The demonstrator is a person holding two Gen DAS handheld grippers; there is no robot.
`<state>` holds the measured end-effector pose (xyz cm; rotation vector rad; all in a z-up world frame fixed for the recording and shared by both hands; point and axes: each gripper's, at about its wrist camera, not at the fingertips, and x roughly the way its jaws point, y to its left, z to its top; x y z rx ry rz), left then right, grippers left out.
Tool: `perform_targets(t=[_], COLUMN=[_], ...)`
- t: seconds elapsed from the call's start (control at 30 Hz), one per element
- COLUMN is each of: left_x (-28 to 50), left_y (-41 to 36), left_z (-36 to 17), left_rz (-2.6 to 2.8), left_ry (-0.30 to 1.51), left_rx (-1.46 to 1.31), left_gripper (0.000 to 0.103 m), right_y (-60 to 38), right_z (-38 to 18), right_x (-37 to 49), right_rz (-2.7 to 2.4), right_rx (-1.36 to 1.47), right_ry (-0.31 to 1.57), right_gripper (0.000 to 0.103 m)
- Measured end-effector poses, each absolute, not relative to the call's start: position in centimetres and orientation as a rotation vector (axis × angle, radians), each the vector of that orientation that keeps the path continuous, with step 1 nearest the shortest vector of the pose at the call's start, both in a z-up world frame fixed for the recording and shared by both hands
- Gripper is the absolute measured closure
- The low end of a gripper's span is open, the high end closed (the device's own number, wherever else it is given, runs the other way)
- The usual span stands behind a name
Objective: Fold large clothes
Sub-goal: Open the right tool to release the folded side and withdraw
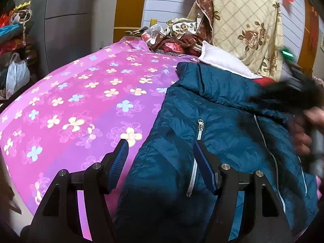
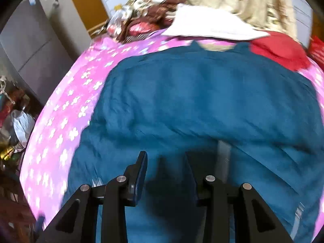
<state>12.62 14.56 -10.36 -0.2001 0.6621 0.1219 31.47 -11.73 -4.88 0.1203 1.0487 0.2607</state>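
A: Left wrist view? 
B: Left gripper (image 1: 160,147) gapes, holding nothing, above the jacket's (image 1: 212,125) left edge; bare bedsheet (image 1: 81,93) lies leftward. Right gripper (image 1: 303,85) is blurred, unreadable.

A: Right wrist view? 
B: Right gripper (image 2: 165,162) spread wide over the jacket (image 2: 192,101); everything's blurred.

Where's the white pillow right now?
The white pillow lies at the bed's far end, just beyond the teal jacket, beside the red cloth, below the floral quilt.
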Motion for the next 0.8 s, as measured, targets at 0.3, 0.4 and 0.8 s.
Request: perform_targets(t=[0.3, 0.4, 0.8], left_x=[11.9, 11.1, 13.1], left_y=[16.1, 16.9, 20.9], left_z=[-9.8, -9.2, -12.7], left_rz=[0.183, 0.193, -0.014], left_ry=[0.716, 0.729, 0.951], left_rx=[-0.209, -0.207, -0.348], left_gripper=[0.037, 0.036, 0.036], right_y=[-29.5, -33.6, -40.5], right_z=[-3.4, -3.9, -9.6], right_x=[15.1, 10.7, 6.5], right_rz=[0.037, -0.063, -0.039], right_rx=[0.19, 0.18, 0.413], right_ry=[1.022, 0.991, 1.009], right_gripper=[0.041, 0.029, 0.029])
